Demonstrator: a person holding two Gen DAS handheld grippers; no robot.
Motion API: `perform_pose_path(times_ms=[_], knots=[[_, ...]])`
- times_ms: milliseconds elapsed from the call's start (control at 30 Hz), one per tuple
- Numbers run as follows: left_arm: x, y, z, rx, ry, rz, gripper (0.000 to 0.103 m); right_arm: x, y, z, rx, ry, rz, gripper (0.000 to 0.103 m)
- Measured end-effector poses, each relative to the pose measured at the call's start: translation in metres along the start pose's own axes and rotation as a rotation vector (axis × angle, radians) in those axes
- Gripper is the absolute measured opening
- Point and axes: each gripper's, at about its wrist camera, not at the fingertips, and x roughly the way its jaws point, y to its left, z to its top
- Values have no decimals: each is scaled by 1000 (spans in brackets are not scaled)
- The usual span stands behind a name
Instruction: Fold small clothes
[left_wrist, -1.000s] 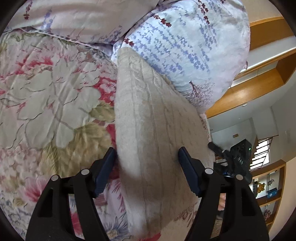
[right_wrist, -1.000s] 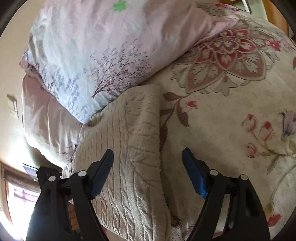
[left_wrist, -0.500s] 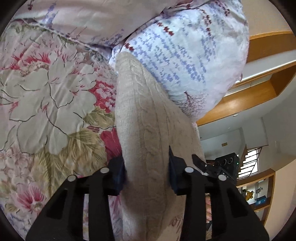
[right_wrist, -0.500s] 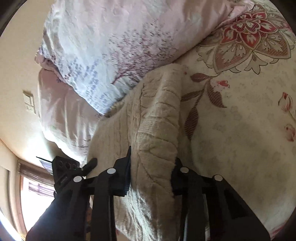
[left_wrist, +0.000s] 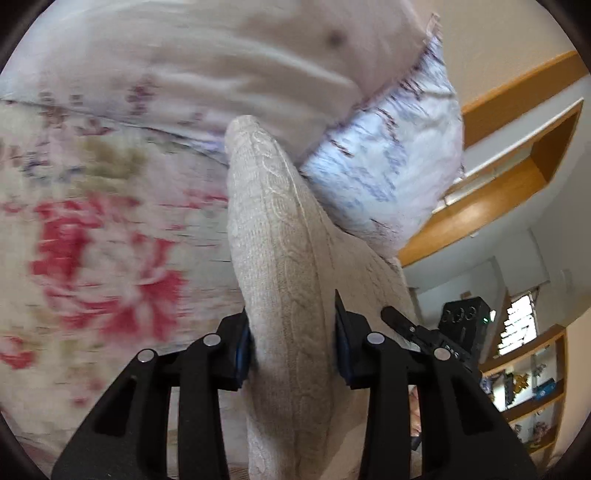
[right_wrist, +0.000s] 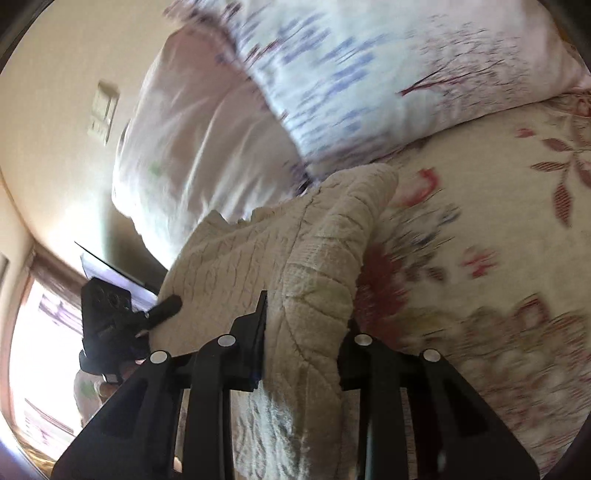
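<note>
The left gripper (left_wrist: 291, 343) has its jaws clenched on a fold of the cream cable-knit sweater (left_wrist: 273, 236); the knit fills the gap between them and bulges out above and below. Ahead of those jaws the pinched ridge of sweater runs up and away, narrowing to a rounded end. To the left of the ridge lies the floral bedspread (left_wrist: 92, 240), blurred; past the ridge's far end sits a pale pillow (left_wrist: 221, 55), and to the right of it a blue-patterned pillow (left_wrist: 391, 162).

The right gripper (right_wrist: 303, 339) likewise grips the sweater (right_wrist: 314, 258), its jaws closing on a thick doubled edge that fills the space between them. Ahead of these jaws the edge rises to a rounded corner, and the rest of the sweater spreads away to their left, where the other gripper (right_wrist: 162, 310) meets it. The bedspread (right_wrist: 480, 258) lies to the right, and the pillows (right_wrist: 369, 74) lie beyond.
</note>
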Motion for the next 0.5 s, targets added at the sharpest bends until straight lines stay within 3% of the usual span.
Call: perform_pose_path(times_ms=[100,200,333,433,500], knots=[[8,41,-5,-98,33,55,39,24,-1,-13,12,40,-59,27],[10,64,-13,-166,13,-14,44,29,-11,-13,61,49,-53,31],[8,48,-15,-81,-5,57,49,22,-20,-5,110,88,-38,40],[-6,25,-16,30,-84,153,52,3,-22,-2,110,22,-42,43],[-19,3,-20,146,-154,199,60,-6,-27,3,113,-11,-49,43]])
